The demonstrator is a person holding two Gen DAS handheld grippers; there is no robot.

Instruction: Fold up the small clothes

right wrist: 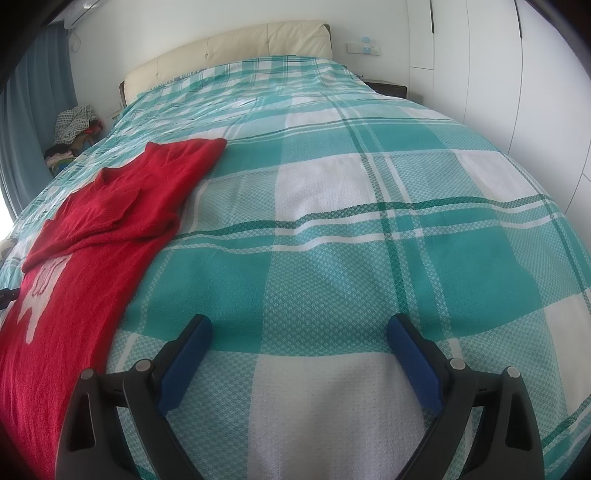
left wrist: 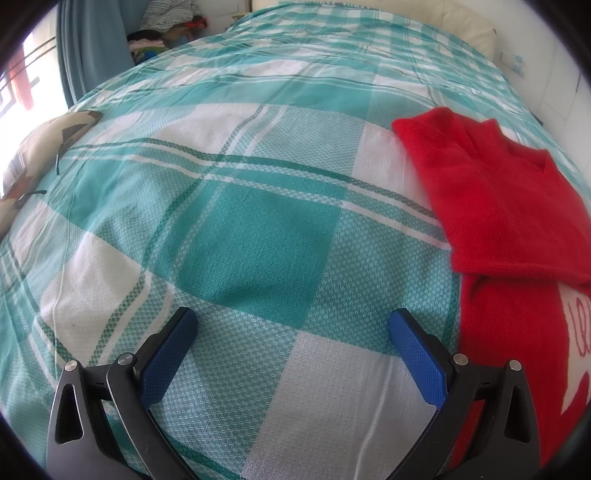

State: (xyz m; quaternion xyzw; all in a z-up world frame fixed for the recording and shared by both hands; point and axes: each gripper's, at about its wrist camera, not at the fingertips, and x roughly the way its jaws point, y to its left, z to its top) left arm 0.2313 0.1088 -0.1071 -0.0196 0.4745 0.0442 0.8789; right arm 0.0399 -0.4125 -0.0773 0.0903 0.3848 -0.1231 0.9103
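Red sweater (left wrist: pixel 495 206) partly folded on checked bedspread (left wrist: pixel 258 221), white motif cut off, left claw (left wrist: pixel 293 317) and right claw (right wrist: pixel 299 323) wide, empty

Bed: a wide bed (right wrist: pixel 369 221) fills both views, covered in a teal and white checked bedspread.
Headboard: cream, padded (right wrist: pixel 229 48), at the far end.
Wall: white (right wrist: pixel 376 22), with a switch plate (right wrist: pixel 364 48) right of the headboard.
Wardrobe: white doors (right wrist: pixel 498 74) along the right.
Curtain: blue (right wrist: pixel 33 110), far left.
Window: bright daylight (left wrist: pixel 22 74) at the left.
Clothes pile: heaped (right wrist: pixel 74 129) beside the curtain.
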